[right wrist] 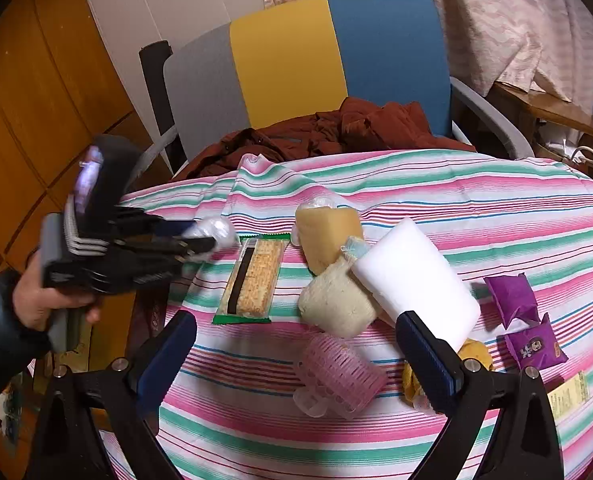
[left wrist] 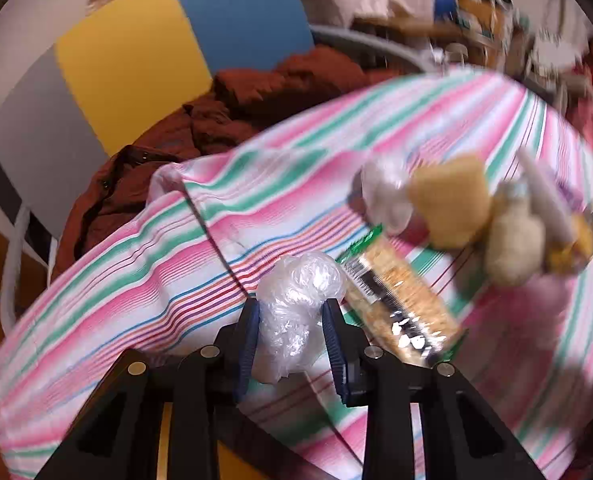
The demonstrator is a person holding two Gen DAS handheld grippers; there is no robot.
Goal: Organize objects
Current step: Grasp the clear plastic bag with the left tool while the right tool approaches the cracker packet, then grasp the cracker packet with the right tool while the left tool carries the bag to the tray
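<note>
The left gripper point(left wrist: 292, 312) held a crumpled clear plastic bag point(left wrist: 296, 304) between nearly closed jaws, above the table point(right wrist: 456, 200) edge, its long axis pointing forward. The right gripper point(right wrist: 296, 336) stood wide open, empty.

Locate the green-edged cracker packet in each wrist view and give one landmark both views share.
Left wrist view: the cracker packet lies lower right of centre, blurred, just right of the left gripper, which is shut on a crumpled plastic bag.
Right wrist view: the packet lies left of centre on the striped cloth, beyond the open right gripper.
Shared landmark: the grey, yellow and blue chair back.
</note>
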